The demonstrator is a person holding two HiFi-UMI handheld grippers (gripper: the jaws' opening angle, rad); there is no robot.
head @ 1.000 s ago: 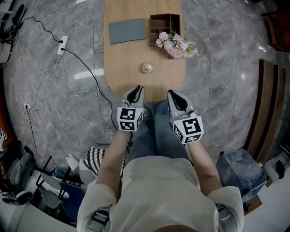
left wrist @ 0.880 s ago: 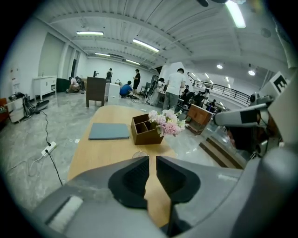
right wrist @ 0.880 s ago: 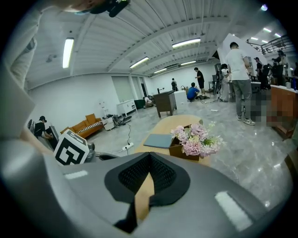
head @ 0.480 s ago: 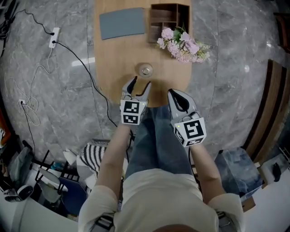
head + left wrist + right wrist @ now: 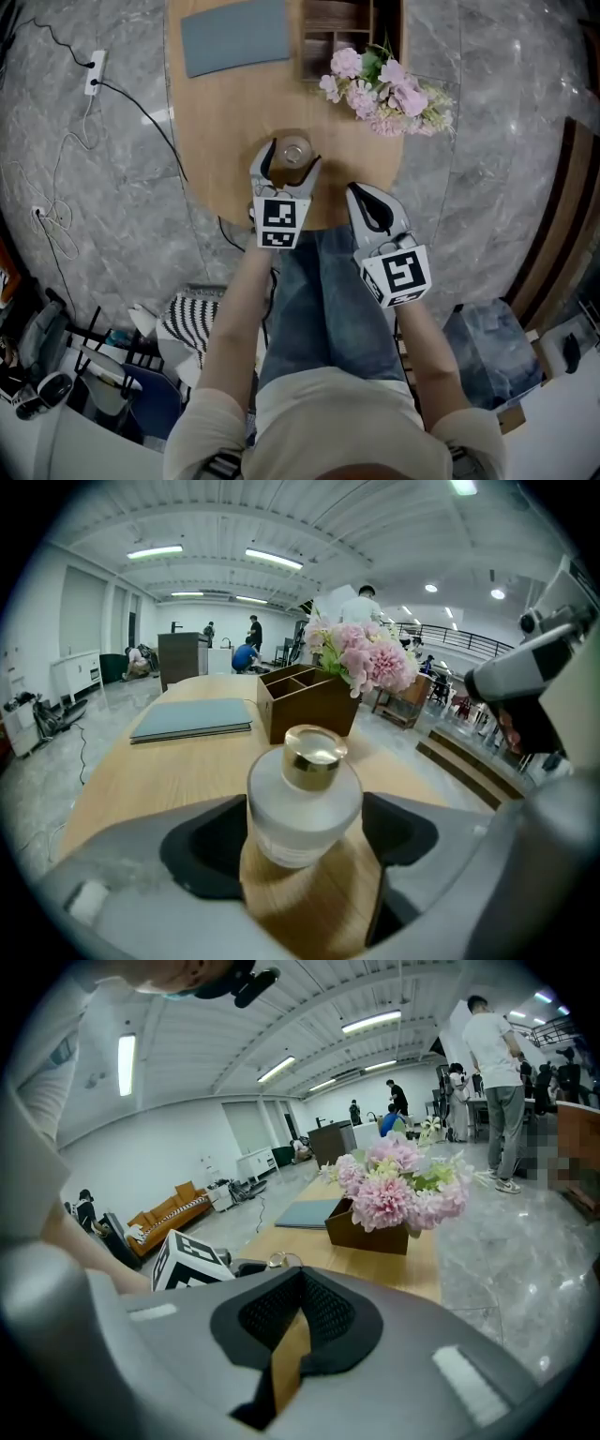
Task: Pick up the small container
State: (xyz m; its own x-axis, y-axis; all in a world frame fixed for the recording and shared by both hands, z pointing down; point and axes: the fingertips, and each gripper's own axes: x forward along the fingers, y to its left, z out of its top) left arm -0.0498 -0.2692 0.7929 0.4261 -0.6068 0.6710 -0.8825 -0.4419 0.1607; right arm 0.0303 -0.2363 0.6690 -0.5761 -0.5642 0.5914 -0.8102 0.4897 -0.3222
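The small container (image 5: 294, 153) is a frosted glass bottle with a gold cap, upright on the wooden table (image 5: 216, 122) near its front edge. My left gripper (image 5: 286, 167) reaches over that edge with a jaw on each side of the bottle. In the left gripper view the bottle (image 5: 305, 803) fills the space between the jaws of the left gripper (image 5: 302, 847). These jaws are opening, and a gap shows at each pad. My right gripper (image 5: 371, 201) hangs shut to the right, just short of the table edge. Nothing sits in the right gripper (image 5: 298, 1279).
A grey flat pad (image 5: 234, 36) lies at the far left of the table. A dark wooden organiser box (image 5: 337, 37) and a bunch of pink flowers (image 5: 384, 89) stand at the far right. A power strip (image 5: 92, 73) with cable lies on the marble floor.
The left gripper has moved forward over the table edge to the bottle, and its jaws have spread from nearly shut to wide. The right gripper has hardly moved.
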